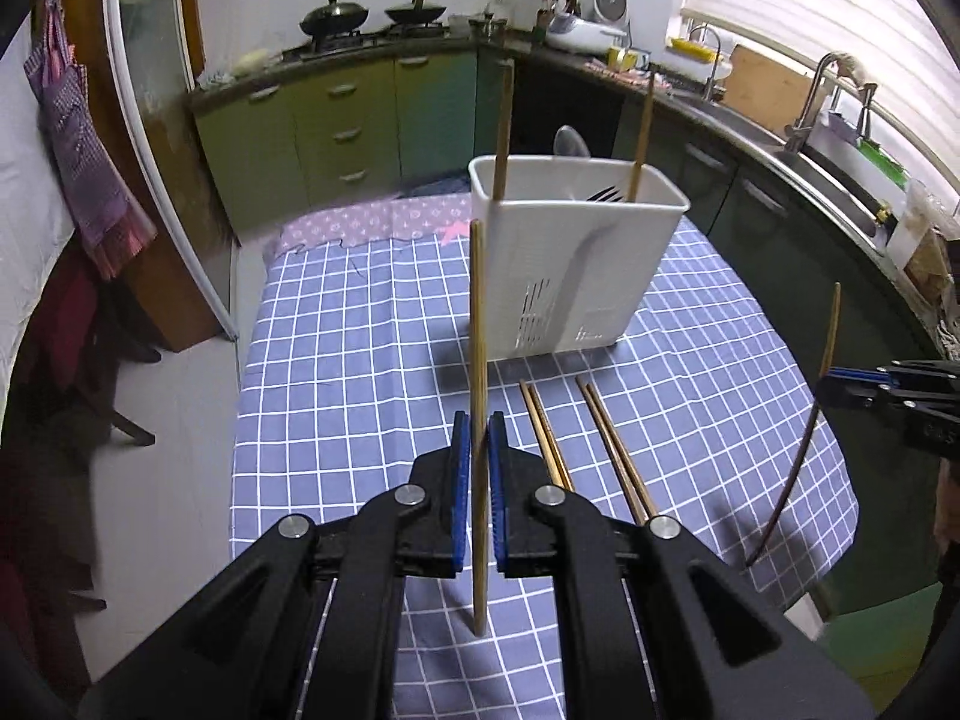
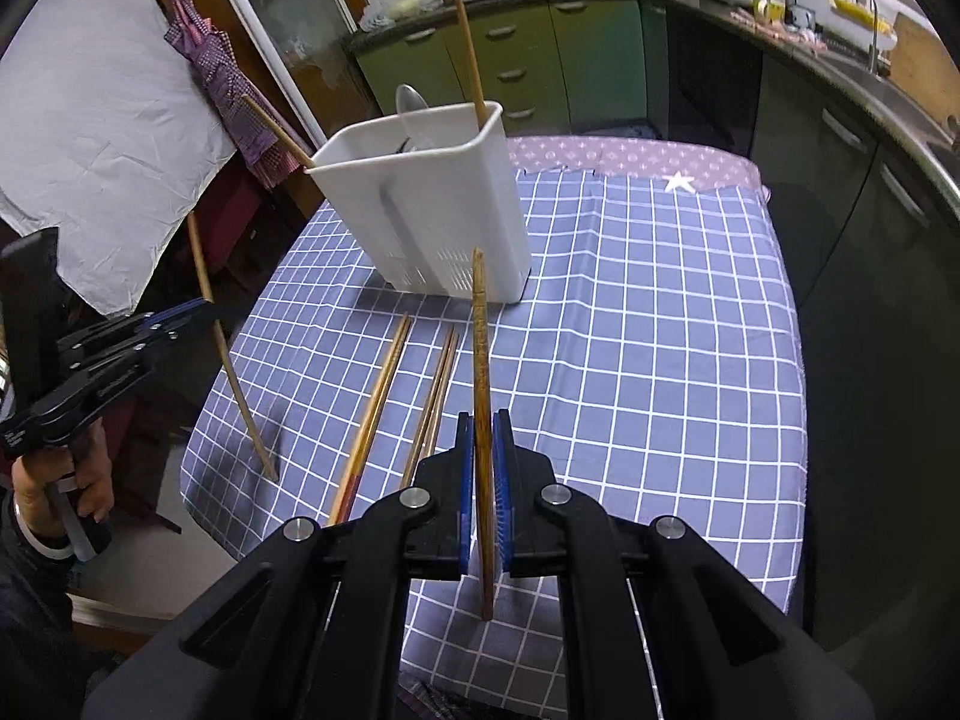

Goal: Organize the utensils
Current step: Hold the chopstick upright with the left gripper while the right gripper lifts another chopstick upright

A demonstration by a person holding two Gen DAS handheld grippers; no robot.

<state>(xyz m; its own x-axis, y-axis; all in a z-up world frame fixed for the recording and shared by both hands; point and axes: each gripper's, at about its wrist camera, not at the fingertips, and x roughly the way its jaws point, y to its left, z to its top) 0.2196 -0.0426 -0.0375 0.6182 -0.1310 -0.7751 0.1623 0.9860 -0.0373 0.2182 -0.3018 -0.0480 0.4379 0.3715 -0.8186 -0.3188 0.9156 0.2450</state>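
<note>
Above the bench, each gripper's jaws are clamped on one chopstick (image 1: 478,360); tips should be steered into the white holder (image 1: 576,252).

A white holder (image 1: 576,264) stands on a blue tablecloth (image 1: 372,360) checked in white lines — green cabinets (image 1: 342,120) behind.

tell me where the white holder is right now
The white holder stands on the checked cloth at the table's far end, just beyond the loose chopsticks; centre of the left wrist view, upper left of the right.
</note>
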